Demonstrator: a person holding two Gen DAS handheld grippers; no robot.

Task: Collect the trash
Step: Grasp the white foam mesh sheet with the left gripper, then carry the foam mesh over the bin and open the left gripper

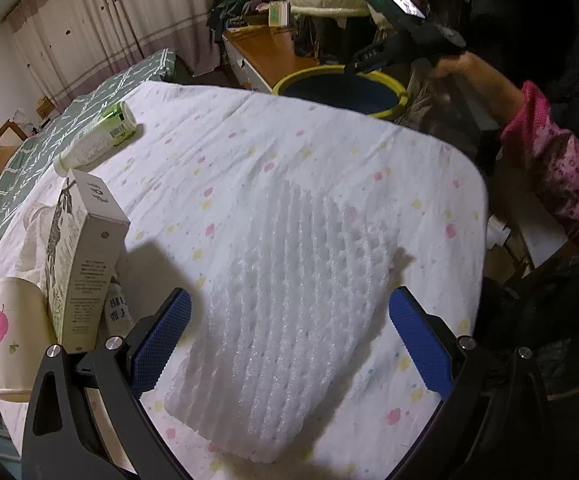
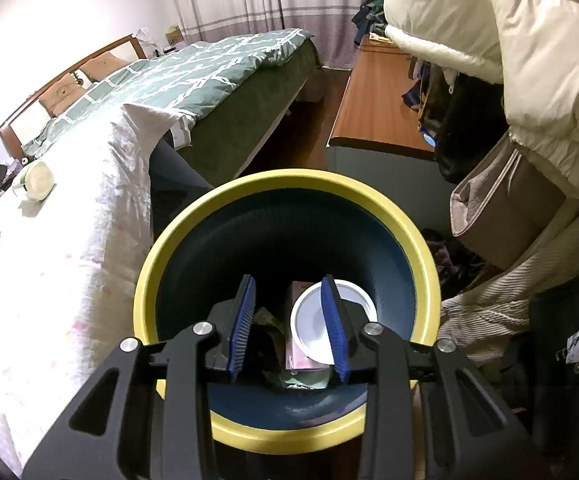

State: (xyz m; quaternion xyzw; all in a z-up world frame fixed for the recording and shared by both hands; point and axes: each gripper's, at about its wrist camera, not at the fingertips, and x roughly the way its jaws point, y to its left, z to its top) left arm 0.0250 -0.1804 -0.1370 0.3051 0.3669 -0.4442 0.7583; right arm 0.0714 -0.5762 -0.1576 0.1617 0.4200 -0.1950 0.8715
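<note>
1. Hovering over a white foam net sheet (image 1: 289,308), the left gripper (image 1: 289,344) has its blue pads (image 1: 161,344) spread wide; the sheet lies flat on the flowered cloth (image 1: 329,152) between and ahead of the jaws, and neither pad touches it.
2. To the left of the left gripper, a tall carton (image 1: 85,256) stands upright, with a paper cup (image 1: 13,328) bearing a pink leaf just beside it and a small packet (image 1: 119,308) tucked behind the carton's base.
3. Farther ahead and left of that gripper, a green-and-white bottle (image 1: 97,136) lies on its side near the cloth's far edge.
4. Ahead and to the right, the right gripper (image 1: 363,62) hangs over the bin (image 1: 389,114), held by a hand (image 1: 461,66) in a pink patterned sleeve (image 1: 553,168).
5. From the right wrist view, the right gripper (image 2: 289,324) points down into the yellow-rimmed bin (image 2: 145,280), its jaws partly apart with nothing between the pads.
6. Below those jaws, inside the bin, a white round lid (image 2: 309,324) rests on a pink box (image 2: 301,360) and crumpled wrappers (image 2: 269,320).
</note>
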